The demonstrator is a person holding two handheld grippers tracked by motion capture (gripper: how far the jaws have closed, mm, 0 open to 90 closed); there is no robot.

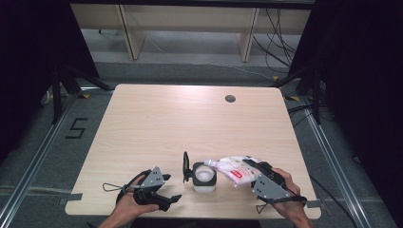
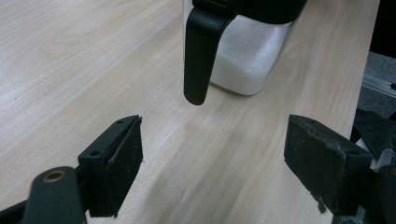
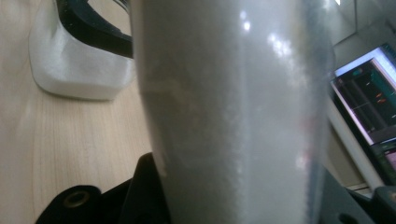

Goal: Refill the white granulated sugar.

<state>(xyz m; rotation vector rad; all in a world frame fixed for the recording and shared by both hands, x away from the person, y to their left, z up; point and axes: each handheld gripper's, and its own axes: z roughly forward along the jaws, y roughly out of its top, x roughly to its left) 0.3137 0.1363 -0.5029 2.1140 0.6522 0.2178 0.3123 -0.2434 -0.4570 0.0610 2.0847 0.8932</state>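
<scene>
The right gripper (image 1: pixel 251 167), at the near right edge of the table (image 1: pixel 157 123), pinches a soft plastic bag of white granules (image 1: pixel 233 168) and holds it tilted, spout end toward the square clear container (image 1: pixel 204 177) just to its left; in the right gripper view the bag (image 3: pixel 233 116) bulges between the black jaws, which press into its sides. To pour well, the grip probably wants to stay firm but not crushing, since a harder squeeze could burst the flow or buckle the pouch. The bag's mouth seems to sit right over the container's open top, and keeping it there, low and centred, should stop grains scattering on the wood. The left gripper (image 1: pixel 167 190), near the front edge, rests with its jaws spread wide and nothing between them; in the left gripper view they frame bare table, with the container (image 2: pixel 243 56) just beyond, already partly filled with white granules, its black flip lid (image 2: pixel 200 51) hanging open. That free gripper could steady the container if it starts to slide. Farther off, the table is bare up to a round cable hole (image 1: pixel 230 99).
</scene>
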